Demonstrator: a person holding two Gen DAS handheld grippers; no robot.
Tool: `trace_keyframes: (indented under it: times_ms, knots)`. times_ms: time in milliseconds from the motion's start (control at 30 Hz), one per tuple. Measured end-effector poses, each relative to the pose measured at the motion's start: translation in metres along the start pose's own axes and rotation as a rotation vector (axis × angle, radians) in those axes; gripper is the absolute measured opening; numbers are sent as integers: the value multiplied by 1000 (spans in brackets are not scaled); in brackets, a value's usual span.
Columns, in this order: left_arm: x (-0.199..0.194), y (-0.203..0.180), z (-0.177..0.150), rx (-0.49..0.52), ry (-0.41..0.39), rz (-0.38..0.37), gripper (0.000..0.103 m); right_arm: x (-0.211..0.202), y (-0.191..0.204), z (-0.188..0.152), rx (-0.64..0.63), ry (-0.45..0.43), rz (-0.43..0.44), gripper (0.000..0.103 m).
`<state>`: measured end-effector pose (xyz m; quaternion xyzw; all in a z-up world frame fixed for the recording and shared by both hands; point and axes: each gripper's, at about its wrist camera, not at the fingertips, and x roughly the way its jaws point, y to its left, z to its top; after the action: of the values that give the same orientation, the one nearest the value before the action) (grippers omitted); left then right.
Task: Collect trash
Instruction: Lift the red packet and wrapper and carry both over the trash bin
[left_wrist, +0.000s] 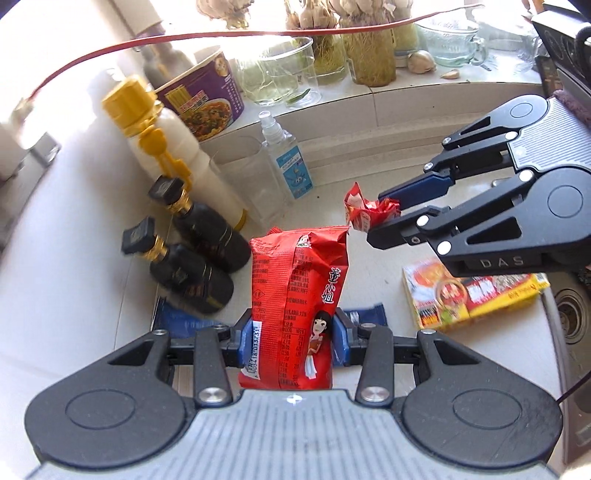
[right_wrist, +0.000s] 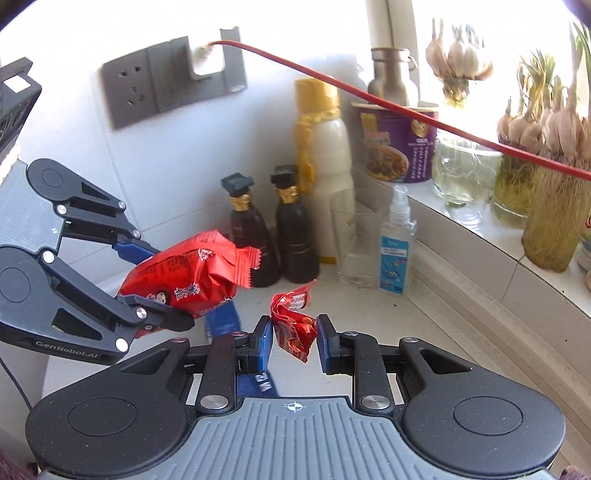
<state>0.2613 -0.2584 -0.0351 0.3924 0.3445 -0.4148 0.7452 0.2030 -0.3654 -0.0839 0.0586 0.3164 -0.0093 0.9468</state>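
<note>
Two grippers hold trash above a pale counter (left_wrist: 369, 266): the left gripper (left_wrist: 295, 334) clamps a red snack bag (left_wrist: 295, 295), the right gripper (right_wrist: 294, 341) pinches a crumpled red wrapper (right_wrist: 295, 325). Only the right view shows a wall socket (right_wrist: 129, 92) at upper left; only the left view shows a yellow box (left_wrist: 476, 295) at right.

Two dark bottles (left_wrist: 199, 254) beside a yellow-capped white bottle (left_wrist: 166, 147).

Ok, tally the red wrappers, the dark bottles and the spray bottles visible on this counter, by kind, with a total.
Red wrappers: 2, the large red snack bag in the left gripper and the crumpled red wrapper in the right gripper
Dark bottles with black caps: 2
Clear spray bottle: 1
Total: 5
</note>
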Motion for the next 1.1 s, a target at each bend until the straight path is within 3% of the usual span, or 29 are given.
trace_keyframes:
  times_ms: [600,1100]
  knots:
    - [-70,-23,-98,-250,-25,-32,39,-43,77,-37,-61,18,114,24]
    - [-115,-21,-211,-681,-41,-13,39,-42,141,-72,-84,91,239,24]
